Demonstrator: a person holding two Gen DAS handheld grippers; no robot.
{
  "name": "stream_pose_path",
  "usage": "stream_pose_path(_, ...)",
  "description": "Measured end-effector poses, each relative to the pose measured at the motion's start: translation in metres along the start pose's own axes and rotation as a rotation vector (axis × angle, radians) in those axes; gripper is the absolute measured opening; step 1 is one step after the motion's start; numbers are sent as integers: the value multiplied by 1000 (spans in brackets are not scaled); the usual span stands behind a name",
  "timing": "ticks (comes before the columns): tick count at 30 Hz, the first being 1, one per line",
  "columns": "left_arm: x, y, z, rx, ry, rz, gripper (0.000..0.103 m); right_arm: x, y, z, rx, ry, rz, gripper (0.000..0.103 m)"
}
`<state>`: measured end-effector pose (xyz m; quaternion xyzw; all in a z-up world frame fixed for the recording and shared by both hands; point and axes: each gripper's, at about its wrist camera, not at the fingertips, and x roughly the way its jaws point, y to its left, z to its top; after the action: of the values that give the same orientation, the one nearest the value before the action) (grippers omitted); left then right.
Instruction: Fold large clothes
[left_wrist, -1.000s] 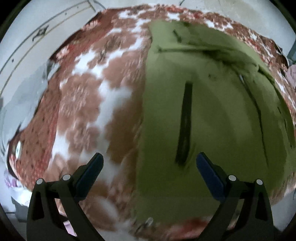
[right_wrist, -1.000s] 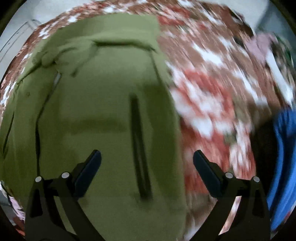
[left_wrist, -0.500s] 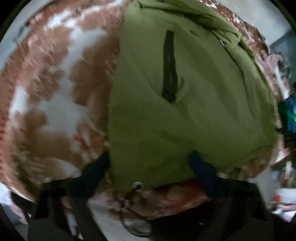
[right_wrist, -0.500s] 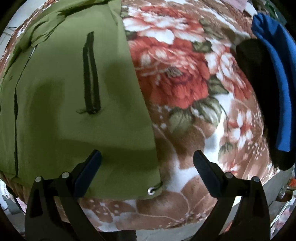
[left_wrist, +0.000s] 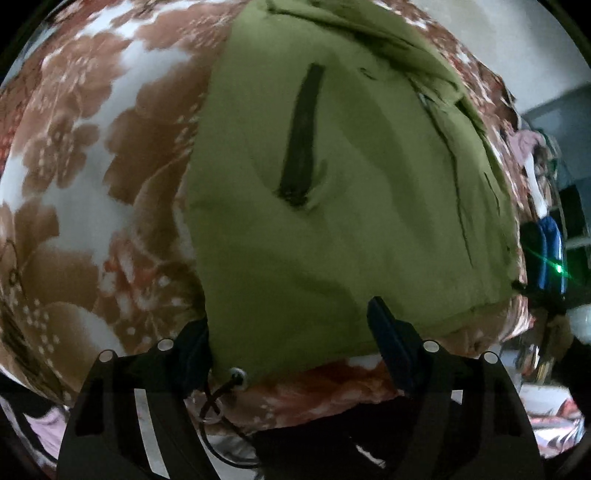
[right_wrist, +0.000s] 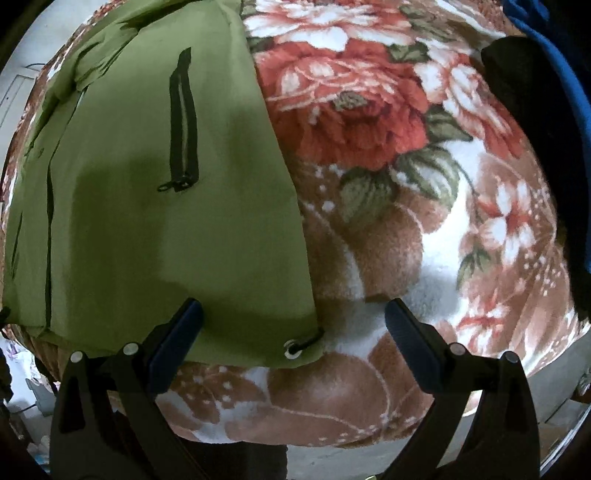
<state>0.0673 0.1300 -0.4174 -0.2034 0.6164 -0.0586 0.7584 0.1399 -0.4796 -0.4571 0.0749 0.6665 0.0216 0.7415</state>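
An olive green jacket (left_wrist: 332, 221) with black pocket zippers lies flat on a floral blanket (left_wrist: 92, 147). In the left wrist view my left gripper (left_wrist: 291, 332) is open and straddles the jacket's near left hem corner, by a metal eyelet with a black drawcord (left_wrist: 236, 376). In the right wrist view the jacket (right_wrist: 147, 221) fills the left half. My right gripper (right_wrist: 295, 325) is open over the near right hem corner, where another eyelet (right_wrist: 291, 347) sits between the fingers.
The floral blanket (right_wrist: 406, 184) covers the bed to its near edge. A blue garment (right_wrist: 554, 55) and a black garment (right_wrist: 517, 92) lie at the right side. Pale floor shows below the bed edge.
Both grippers came down and back toward the near hem of the jacket. They now sit at its two bottom corners, still open.
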Motion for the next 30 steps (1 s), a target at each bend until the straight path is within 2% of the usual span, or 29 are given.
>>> stream_pose_path(4, -5, -9, 1, 5, -10, -26, 74, 0, 3, -3, 12, -1, 9, 98)
stream_pose_path(9, -6, -15, 3, 22, -7, -17, 74, -19, 22, 5, -25, -15, 120, 97)
stream_pose_path(13, -3, -13, 3, 25, -5, 1, 74, -10, 26, 8, -12, 15, 95, 97)
stream_pose_path(15, -3, -13, 2, 18, -11, 2, 74, -15, 31, 15, 32, 10, 148, 97)
stream_pose_path(17, -6, -14, 0, 13, -19, -3, 75, -22, 39, 22, 12, 14, 203, 97)
stream_pose_path(20, -4, -12, 1, 18, -9, 9, 76, -10, 40, 27, -48, 31, 87, 97)
stream_pose_path(21, -2, -8, 1, 19, -2, 10, 76, -1, 35, 28, -54, 57, 67, 94)
stream_pose_path(23, -1, -4, 1, 17, 2, 4, 74, 6, 29, 30, -42, 99, 106, 88)
stream_pose_path(25, -4, -4, 1, 13, 1, -17, 72, -1, 32, 28, -46, 103, 154, 63)
stream_pose_path(28, -12, -12, 6, 49, -1, -55, 72, -12, 33, 26, -15, 99, 188, 58)
stream_pose_path(30, -8, -17, 11, 66, 6, -62, 73, -5, 36, 28, -19, 107, 173, 64)
